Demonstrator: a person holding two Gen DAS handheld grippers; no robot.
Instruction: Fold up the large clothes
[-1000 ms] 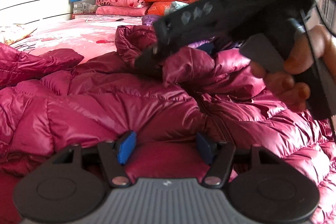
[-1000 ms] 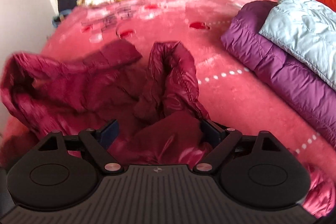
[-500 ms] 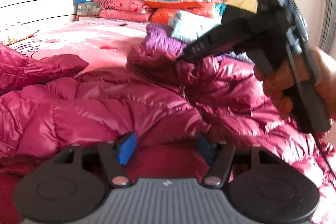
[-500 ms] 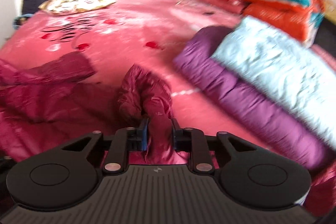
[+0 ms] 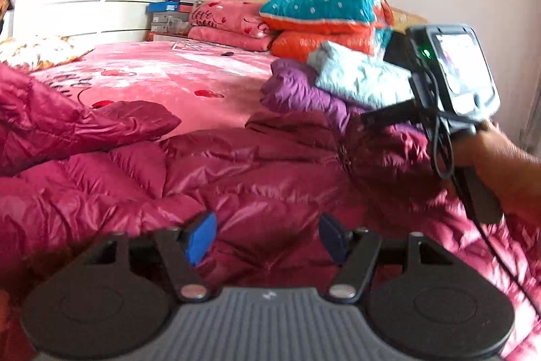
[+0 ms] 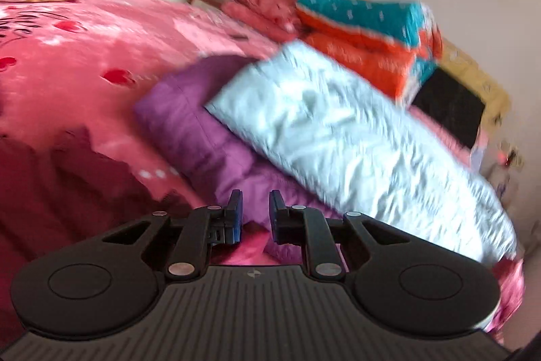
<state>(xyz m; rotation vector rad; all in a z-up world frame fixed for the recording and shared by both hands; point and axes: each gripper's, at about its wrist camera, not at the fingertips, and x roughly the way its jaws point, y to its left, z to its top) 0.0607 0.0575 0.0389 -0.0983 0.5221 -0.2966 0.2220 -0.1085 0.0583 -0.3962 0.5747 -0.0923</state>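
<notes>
The crimson down jacket (image 5: 257,178) sprawls across the near bed. Left gripper (image 5: 267,234) opening over its hem; right gripper (image 6: 256,215) closing — jaws narrow, fabric pinch uncertain — should draw its edge flat, slowly.

The crimson quilted down jacket (image 5: 236,178) was glossy, slick cloth. The pink bedspread (image 5: 175,80) looked plush and matt. The folded pale-blue padded garment (image 6: 338,137) had a crinkled, faintly shiny shell.
</notes>
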